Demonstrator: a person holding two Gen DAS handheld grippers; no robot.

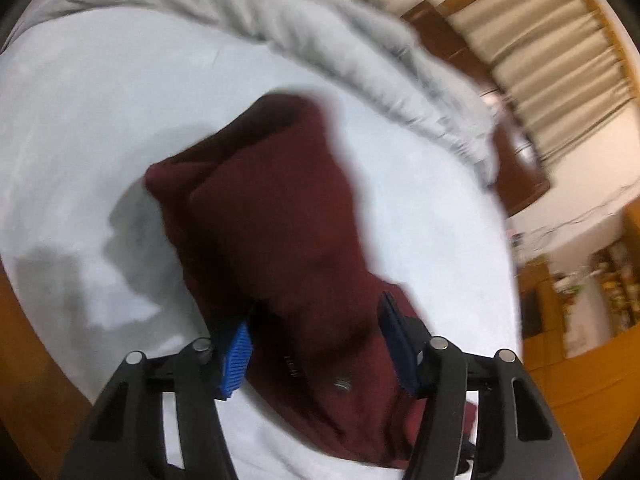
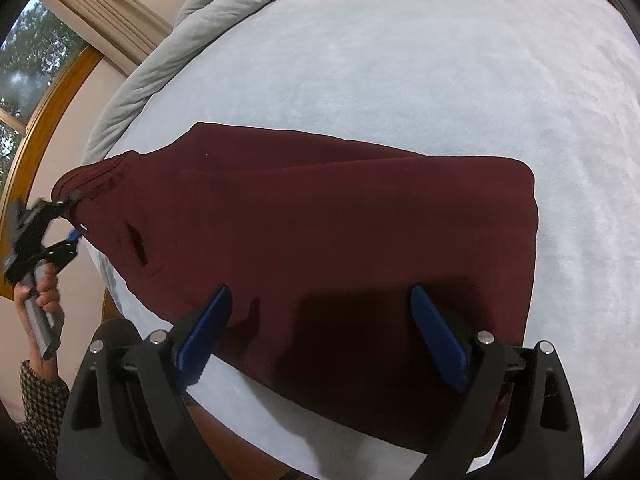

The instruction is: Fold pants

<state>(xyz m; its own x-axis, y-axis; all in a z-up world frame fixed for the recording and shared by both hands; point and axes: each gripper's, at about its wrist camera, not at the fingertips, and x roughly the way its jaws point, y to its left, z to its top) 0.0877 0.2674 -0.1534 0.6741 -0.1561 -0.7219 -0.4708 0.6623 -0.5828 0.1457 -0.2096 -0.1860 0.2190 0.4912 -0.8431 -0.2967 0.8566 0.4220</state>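
Maroon pants [image 2: 320,240] lie across the pale blue bed sheet [image 2: 400,60], filling the middle of the right wrist view as a broad, already doubled slab of cloth, its square folded edge at the centre right and its waistband end tapering toward the left edge of the frame. There the left gripper [image 2: 70,216] meets the waistband, raised a little off the sheet; its fingers are wrapped in cloth and small in that view, so whether they pinch it is not certain from there. In the left wrist view the same gripper [image 1: 316,344] stands moderately wide, its blue pads [image 1: 236,360] on either side of a ridge of maroon fabric at the lower centre, not visibly pressed onto it, and the picture is blurred. The right gripper [image 2: 320,340] hangs wide open at the bottom of its own view over the near edge of the pants, holding nothing, its shadow dark on the cloth. A rumpled grey duvet [image 2: 200,20] is bunched along the far side of the bed at the upper left, beside a curtain [image 2: 100,4] and a wood-framed window [image 2: 24,80]. By my judgement the work sits mid-fold: lengthwise halving looks done, and a crosswise fold remains. That next move calls for both grippers to close on the waistband end or near corners, lift together, and carry the cloth evenly over the far half without dragging it.
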